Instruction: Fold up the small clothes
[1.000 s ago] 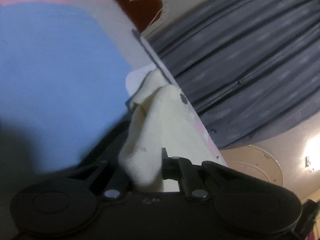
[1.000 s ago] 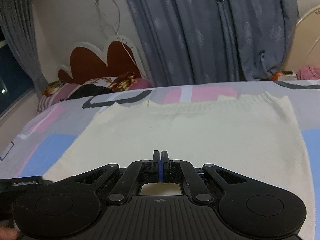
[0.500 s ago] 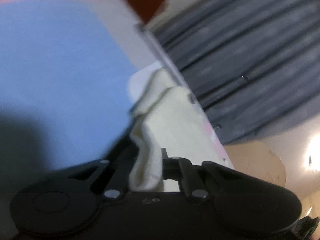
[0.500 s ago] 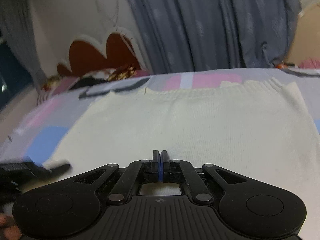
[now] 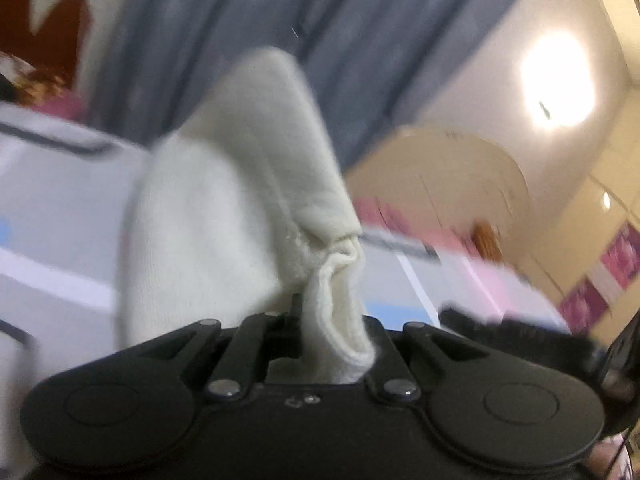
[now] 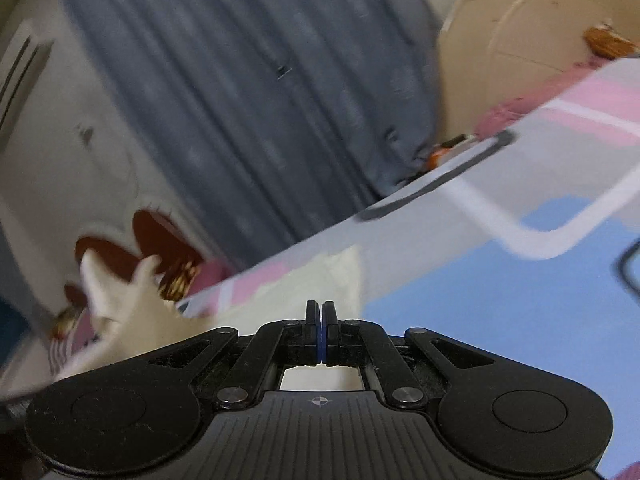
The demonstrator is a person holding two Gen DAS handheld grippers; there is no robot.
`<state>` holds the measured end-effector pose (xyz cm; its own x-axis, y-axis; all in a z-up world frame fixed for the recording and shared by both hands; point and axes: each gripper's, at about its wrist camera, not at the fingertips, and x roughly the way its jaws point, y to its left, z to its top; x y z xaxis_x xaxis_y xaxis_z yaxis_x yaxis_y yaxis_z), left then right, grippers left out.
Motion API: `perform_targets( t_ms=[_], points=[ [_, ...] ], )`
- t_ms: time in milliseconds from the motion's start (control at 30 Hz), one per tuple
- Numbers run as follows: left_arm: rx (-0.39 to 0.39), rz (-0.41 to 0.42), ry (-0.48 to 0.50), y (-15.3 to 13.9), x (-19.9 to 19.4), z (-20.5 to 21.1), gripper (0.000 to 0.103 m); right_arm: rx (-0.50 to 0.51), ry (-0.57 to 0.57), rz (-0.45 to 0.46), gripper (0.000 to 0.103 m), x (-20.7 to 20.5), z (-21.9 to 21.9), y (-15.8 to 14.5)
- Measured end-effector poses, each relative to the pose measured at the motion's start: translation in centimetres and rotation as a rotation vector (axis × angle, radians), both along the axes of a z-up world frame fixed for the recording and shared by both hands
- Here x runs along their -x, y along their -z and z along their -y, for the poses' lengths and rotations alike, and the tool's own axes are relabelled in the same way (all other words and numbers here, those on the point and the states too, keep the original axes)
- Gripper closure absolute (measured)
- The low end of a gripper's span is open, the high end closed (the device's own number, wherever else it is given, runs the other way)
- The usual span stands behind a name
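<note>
Warm, dim indoor light comes from a glaring ceiling lamp (image 5: pixel 557 80) at upper right of the left view, while both fisheye views are smeared by motion blur, curtains (image 6: pixel 248 92) and bed (image 6: pixel 500 280) soft, edges bent and corners dark.

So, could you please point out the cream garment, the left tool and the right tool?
cream garment (image 5: pixel 240 184): left wrist view, lifted fold.
left tool (image 5: pixel 320 320): left wrist view, pinch point.
right tool (image 6: pixel 321 312): right wrist view, fingertips.

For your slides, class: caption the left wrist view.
Left gripper pinches a bunched cream knit garment above the patterned bedspread.
</note>
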<state>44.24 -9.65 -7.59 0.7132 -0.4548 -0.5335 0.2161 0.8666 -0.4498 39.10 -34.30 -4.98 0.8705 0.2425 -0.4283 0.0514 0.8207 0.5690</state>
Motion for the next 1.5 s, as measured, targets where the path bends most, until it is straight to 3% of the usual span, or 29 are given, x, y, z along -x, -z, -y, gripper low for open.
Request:
perform_targets(
  t_ms=[100, 133, 167, 233, 267, 300, 400, 467, 667, 967, 1000, 1033, 1067, 1167, 1233, 1333, 1433, 1500],
  points=[
    [0.036, -0.140, 0.125, 2.6, -0.4, 3.1, 0.074, -0.043, 0.001, -0.020, 0.103, 0.6, 2.3, 0.3],
    [0.053, -0.148, 0.131, 2.7, 0.0, 2.9, 0.062, -0.059, -0.005, -0.037, 0.103, 0.6, 2.7, 0.5],
    [0.074, -0.111, 0.124, 2.3, 0.9, 2.0, 0.045, -0.064, -0.007, -0.045, 0.102, 0.5, 2.8, 0.5],
    [0.099, -0.030, 0.065, 1.1, 1.9, -0.7, 0.040, -0.067, -0.023, -0.036, 0.082, 0.3, 2.8, 0.2],
    [0.101, -0.011, 0.036, 0.7, 2.0, -2.1, 0.040, -0.068, -0.036, -0.020, 0.060, 0.5, 2.7, 0.1],
    [0.093, -0.005, 0.000, 0.6, 1.7, -3.6, 0.041, -0.067, -0.055, -0.004, 0.058, 0.4, 2.4, 0.0],
    [0.031, -0.017, -0.110, 0.8, 0.2, -7.4, 0.043, -0.075, -0.137, -0.024, 0.058, -0.6, 0.4, 0.7],
    [0.025, -0.049, -0.133, 1.4, -0.1, -8.8, 0.044, -0.046, -0.181, -0.056, 0.059, -1.2, -1.0, 1.1],
    [-0.047, -0.107, -0.115, 3.4, -1.1, -9.0, 0.045, -0.007, -0.224, -0.112, 0.059, -2.4, -3.6, 2.3],
    [-0.059, -0.115, -0.099, 4.0, -1.8, -9.1, 0.044, 0.064, -0.242, -0.149, 0.059, -4.5, -4.5, 3.1],
    [-0.062, -0.115, -0.098, 4.2, -1.9, -9.0, 0.044, 0.095, -0.251, -0.147, 0.062, -4.7, -4.9, 3.1],
    [-0.061, -0.116, -0.095, 4.3, -1.9, -9.0, 0.045, 0.127, -0.270, -0.145, 0.072, -5.1, -5.5, 3.1],
    [-0.056, -0.114, -0.089, 4.2, -1.8, -9.0, 0.046, 0.156, -0.293, -0.145, 0.089, -5.3, -5.9, 3.1],
    [-0.004, -0.095, -0.022, 3.5, -1.9, -8.6, 0.048, 0.238, -0.333, -0.111, 0.090, -5.3, -6.0, 1.7],
    [-0.036, -0.088, -0.001, 3.3, -1.8, -7.7, 0.048, 0.239, -0.346, -0.101, 0.090, -5.1, -5.1, 1.1],
    [-0.128, -0.124, 0.005, 4.0, -2.0, -6.3, 0.045, 0.235, -0.335, -0.161, 0.089, -5.7, -4.3, 2.7],
    [-0.141, -0.061, 0.001, 2.2, -1.5, -6.7, 0.051, 0.201, -0.324, -0.166, 0.089, -5.5, -3.8, 3.0],
    [-0.106, 0.041, 0.003, 0.3, -1.5, -7.5, 0.051, 0.227, -0.251, -0.108, 0.072, -4.3, -3.2, 1.3]
  ],
)
